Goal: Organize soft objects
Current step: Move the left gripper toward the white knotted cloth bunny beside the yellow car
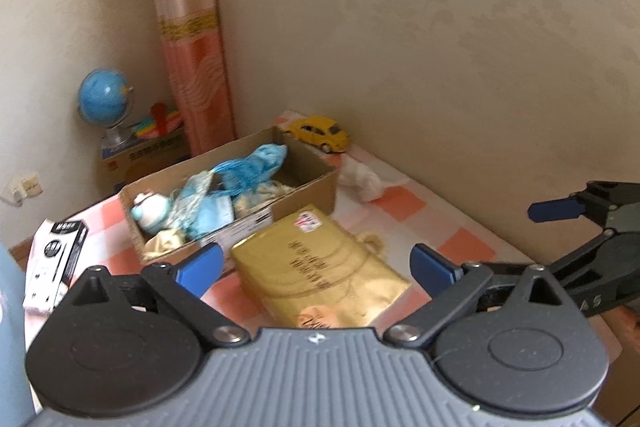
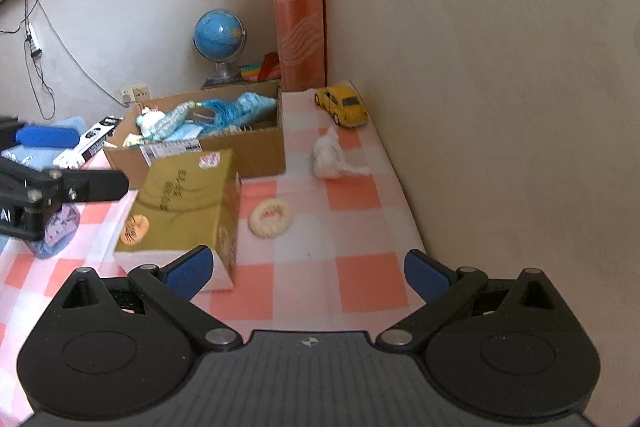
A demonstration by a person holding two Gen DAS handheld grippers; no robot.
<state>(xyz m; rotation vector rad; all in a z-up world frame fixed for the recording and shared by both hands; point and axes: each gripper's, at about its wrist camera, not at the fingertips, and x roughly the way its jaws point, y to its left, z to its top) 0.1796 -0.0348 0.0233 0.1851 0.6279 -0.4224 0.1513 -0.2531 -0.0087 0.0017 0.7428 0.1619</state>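
An open cardboard box (image 1: 308, 193) (image 2: 256, 151) on the checked tablecloth holds blue cloths (image 1: 248, 167) (image 2: 224, 107) and cream fabric. A crumpled white cloth (image 1: 362, 181) (image 2: 330, 157) lies to its right, near the wall. A cream ring-shaped scrunchie (image 2: 270, 219) lies on the cloth closer in, half hidden behind the gold box in the left wrist view. My left gripper (image 1: 316, 265) is open above the gold box (image 1: 320, 279) (image 2: 184, 203), with nothing between its pads. My right gripper (image 2: 308, 271) is open and empty, short of the scrunchie.
A yellow toy car (image 1: 320, 135) (image 2: 344, 105) stands by the wall behind the white cloth. A black-and-white carton (image 1: 56, 263) (image 2: 94, 139) lies left of the cardboard box. A globe (image 1: 105, 99) (image 2: 219, 35) and a rolled curtain fill the corner. The wall closes the right side.
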